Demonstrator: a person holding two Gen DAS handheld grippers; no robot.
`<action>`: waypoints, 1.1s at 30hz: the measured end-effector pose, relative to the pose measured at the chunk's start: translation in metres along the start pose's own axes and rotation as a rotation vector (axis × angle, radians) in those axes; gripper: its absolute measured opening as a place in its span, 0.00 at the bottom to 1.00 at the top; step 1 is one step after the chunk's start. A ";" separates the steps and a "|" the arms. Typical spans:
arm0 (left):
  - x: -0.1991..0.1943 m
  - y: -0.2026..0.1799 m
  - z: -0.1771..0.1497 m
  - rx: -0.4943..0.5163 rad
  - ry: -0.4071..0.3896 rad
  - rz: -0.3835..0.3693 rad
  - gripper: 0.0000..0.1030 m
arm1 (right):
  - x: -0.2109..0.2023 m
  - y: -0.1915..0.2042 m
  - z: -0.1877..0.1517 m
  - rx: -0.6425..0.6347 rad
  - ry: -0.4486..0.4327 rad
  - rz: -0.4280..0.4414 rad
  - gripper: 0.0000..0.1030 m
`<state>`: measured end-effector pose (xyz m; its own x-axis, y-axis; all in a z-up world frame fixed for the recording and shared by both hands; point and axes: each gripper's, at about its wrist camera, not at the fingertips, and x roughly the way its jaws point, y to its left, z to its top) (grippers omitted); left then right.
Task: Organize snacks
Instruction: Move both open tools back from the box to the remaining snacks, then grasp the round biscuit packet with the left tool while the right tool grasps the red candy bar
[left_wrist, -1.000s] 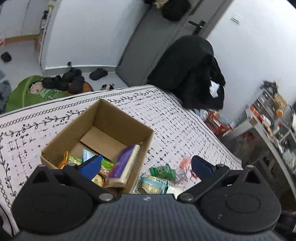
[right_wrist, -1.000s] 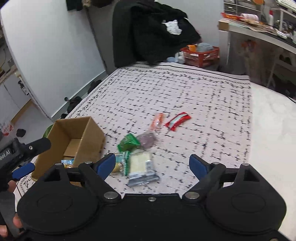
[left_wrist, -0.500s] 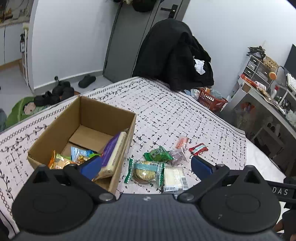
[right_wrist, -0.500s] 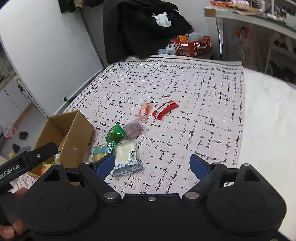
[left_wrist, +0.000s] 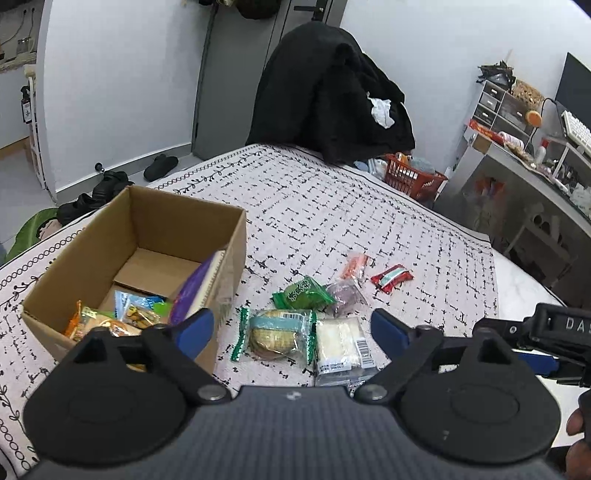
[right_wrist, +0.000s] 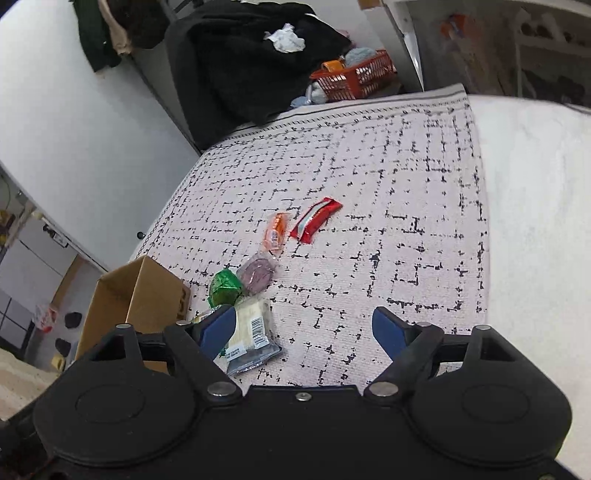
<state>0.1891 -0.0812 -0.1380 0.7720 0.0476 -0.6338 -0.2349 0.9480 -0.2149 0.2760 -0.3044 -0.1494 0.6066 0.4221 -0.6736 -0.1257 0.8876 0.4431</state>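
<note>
- Left wrist view: the left tongs stand apart with nothing between their blue pads; they have just been narrowing a little, and they hang above the round biscuit pack and the white wafer pack, touching neither.
- In the right wrist view the right tongs are likewise spread and hold nothing; they too have just been drawing in somewhat, and the left pad hides the near edge of the white wafer pack.
- The cardboard box sits just beside the loose snacks on the patterned bed cover. It already holds a purple packet leaning on the near wall, plus an orange wrapper and a blue-and-yellow one on the floor of the box.
- Still out on the cover, going away from the tongs: the green packet, a purplish clear pouch, a small orange sachet and the red bar, the last two set a little apart from the cluster.
- My reading: roughly a third to a half is done; six packs remain to be boxed, and the two nearest look like the next ones to be picked.
</note>
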 end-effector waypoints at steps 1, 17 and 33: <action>0.002 -0.001 0.000 -0.001 0.003 0.004 0.83 | 0.002 -0.001 0.001 0.007 0.005 0.002 0.75; 0.049 -0.013 0.000 -0.004 0.123 0.102 0.68 | 0.071 -0.013 0.022 0.104 0.082 0.091 0.74; 0.074 -0.031 -0.004 -0.033 0.089 0.241 0.68 | 0.111 -0.033 0.036 0.147 0.073 0.110 0.74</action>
<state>0.2513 -0.1087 -0.1811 0.6369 0.2418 -0.7320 -0.4260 0.9018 -0.0727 0.3755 -0.2936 -0.2179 0.5366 0.5319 -0.6551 -0.0684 0.8012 0.5945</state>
